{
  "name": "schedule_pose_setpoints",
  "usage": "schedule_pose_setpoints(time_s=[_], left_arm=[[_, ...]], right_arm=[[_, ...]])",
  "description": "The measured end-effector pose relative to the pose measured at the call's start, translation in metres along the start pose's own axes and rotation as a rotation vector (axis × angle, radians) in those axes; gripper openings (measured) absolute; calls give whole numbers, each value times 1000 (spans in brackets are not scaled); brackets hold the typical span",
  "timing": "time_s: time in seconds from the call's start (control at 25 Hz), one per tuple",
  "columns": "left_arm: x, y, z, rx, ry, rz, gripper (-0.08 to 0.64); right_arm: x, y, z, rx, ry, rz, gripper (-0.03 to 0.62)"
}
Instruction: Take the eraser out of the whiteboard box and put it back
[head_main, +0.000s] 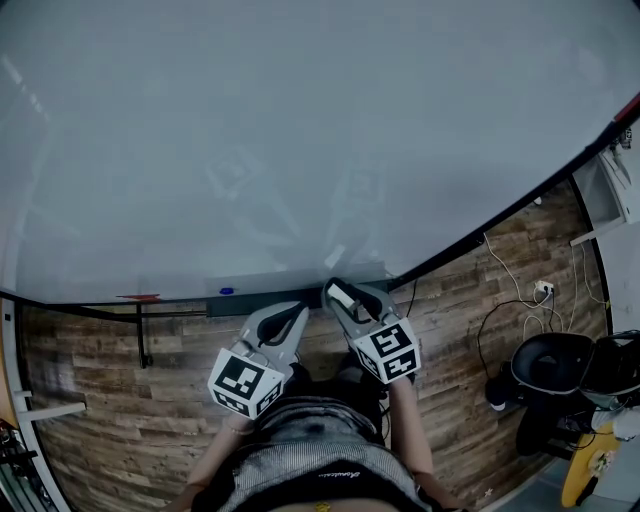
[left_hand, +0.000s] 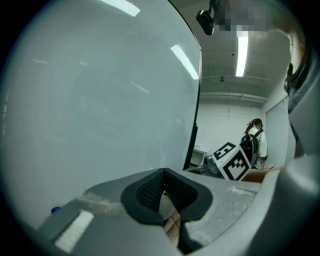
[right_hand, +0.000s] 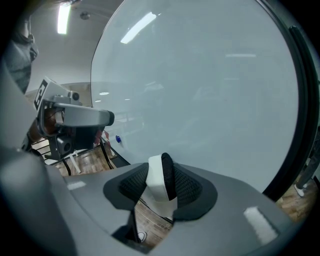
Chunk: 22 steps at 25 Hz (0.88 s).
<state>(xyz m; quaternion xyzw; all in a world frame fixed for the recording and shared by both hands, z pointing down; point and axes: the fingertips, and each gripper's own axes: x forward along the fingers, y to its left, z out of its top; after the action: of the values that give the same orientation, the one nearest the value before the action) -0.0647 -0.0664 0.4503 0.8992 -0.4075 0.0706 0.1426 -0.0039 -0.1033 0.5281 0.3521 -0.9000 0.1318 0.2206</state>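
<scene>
Pinching eraser (right_hand: 159, 181) between pads: right gripper (head_main: 343, 294). Eraser upright, white body, black felt, held clear of pads' top. Sits over right part of box (head_main: 250, 300) along whiteboard (head_main: 300, 150) bottom edge; contact with box unclear. Left gripper (left_hand: 164, 172) just beside right, fingers pressed together, empty.

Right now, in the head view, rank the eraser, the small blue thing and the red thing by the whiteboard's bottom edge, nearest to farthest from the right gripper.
1. Eraser, clamped in the right gripper's tongs.
2. Small blue thing, to the left along the whiteboard's bottom edge.
3. Red thing, farther left again.
</scene>
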Motion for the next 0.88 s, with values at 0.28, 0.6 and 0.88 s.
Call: schedule_pose_setpoints(time_s=[0.28,0.6,0.88], left_arm=[[-2,0,-2,-8,-4,-1,1],[-4,1,-2,-10,-12,5,2],[-2,-2,-4,-13,-9,-10,2]], right_arm=[[0,1,0,-1,0,-7,160],[-1,1,-1,-8,-18,-4,161],[-9,6,-4,-27,-52,14,215]])
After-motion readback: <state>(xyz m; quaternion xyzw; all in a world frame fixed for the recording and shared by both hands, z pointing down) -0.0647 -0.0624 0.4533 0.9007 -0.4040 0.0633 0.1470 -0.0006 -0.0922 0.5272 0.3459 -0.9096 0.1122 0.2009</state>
